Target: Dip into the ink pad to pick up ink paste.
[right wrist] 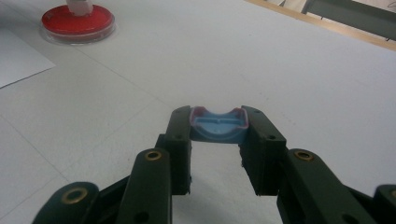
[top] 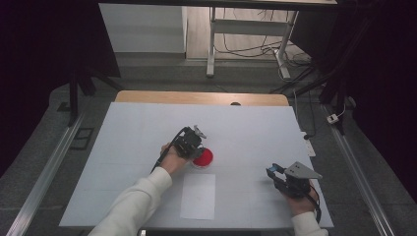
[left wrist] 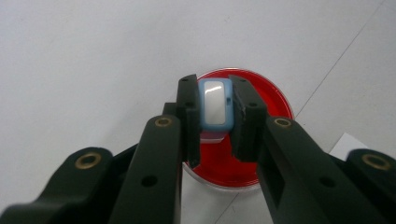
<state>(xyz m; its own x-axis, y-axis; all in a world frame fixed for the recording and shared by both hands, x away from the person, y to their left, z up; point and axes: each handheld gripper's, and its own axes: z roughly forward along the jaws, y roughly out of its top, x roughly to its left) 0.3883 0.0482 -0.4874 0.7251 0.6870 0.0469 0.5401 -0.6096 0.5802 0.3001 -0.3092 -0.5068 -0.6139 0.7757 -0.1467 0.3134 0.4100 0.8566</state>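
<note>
Worktop (top: 147,128): upper half of the frame bare, wide passage across it, left to right. Centre: red dish (top: 203,157) stands low, left claw (top: 196,150) directly over it, gripping a small blue block (left wrist: 215,102) above the dish; no way through there. Just below the dish, a flat white sheet (top: 198,195), no hindrance. Lower right: right claw (top: 273,172), clamped on a blue piece (right wrist: 218,126), sits well apart from the dish; open lane between them.
</note>
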